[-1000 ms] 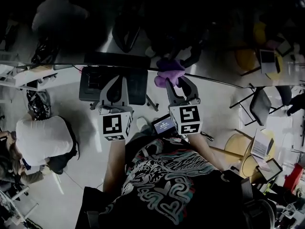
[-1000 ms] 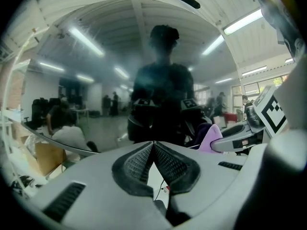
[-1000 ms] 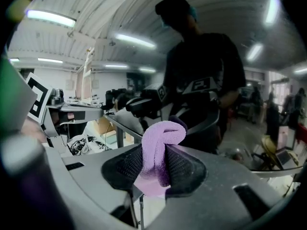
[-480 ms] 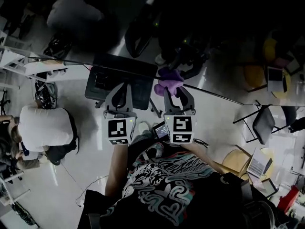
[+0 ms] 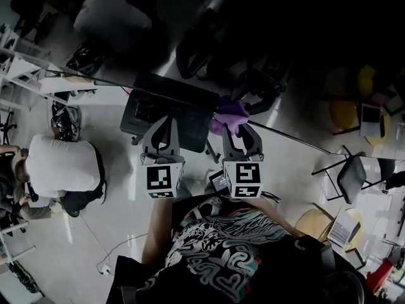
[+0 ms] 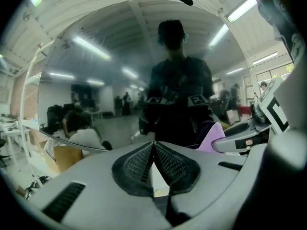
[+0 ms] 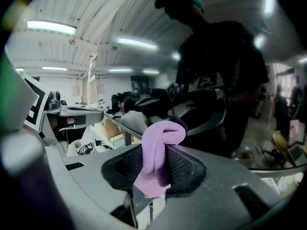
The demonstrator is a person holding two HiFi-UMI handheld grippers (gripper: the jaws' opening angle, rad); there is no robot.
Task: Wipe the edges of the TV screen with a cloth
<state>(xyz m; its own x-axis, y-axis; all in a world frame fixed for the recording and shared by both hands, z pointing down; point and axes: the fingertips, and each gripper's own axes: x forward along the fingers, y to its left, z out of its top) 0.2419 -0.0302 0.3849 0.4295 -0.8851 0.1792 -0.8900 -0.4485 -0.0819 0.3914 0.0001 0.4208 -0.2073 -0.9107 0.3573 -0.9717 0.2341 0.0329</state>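
Observation:
The TV screen [image 5: 285, 37] is the dark glossy sheet across the top of the head view; its thin lower edge [image 5: 158, 92] slants down to the right. A purple cloth [image 5: 231, 116] rests against that edge, bunched between the jaws of my right gripper [image 5: 239, 128], which is shut on it. The right gripper view shows the cloth [image 7: 160, 143] folded over and pinched between the black pads. My left gripper [image 5: 166, 120] is just to the left, at the same edge, shut with nothing in it; its pads [image 6: 139, 164] meet at the tip. The screen [image 6: 120, 80] reflects the person and both grippers.
A person in a white shirt [image 5: 60, 170] crouches on the floor at the left. A folding chair [image 5: 351, 173] and yellow stools [image 5: 316, 223] stand at the right. White shelving [image 5: 25, 75] is at the far left. A cable [image 5: 114, 252] lies on the floor.
The head view has turned, so the screen's edge now slants instead of running level. Both grippers stay side by side at the edge, the right one still holding the cloth.

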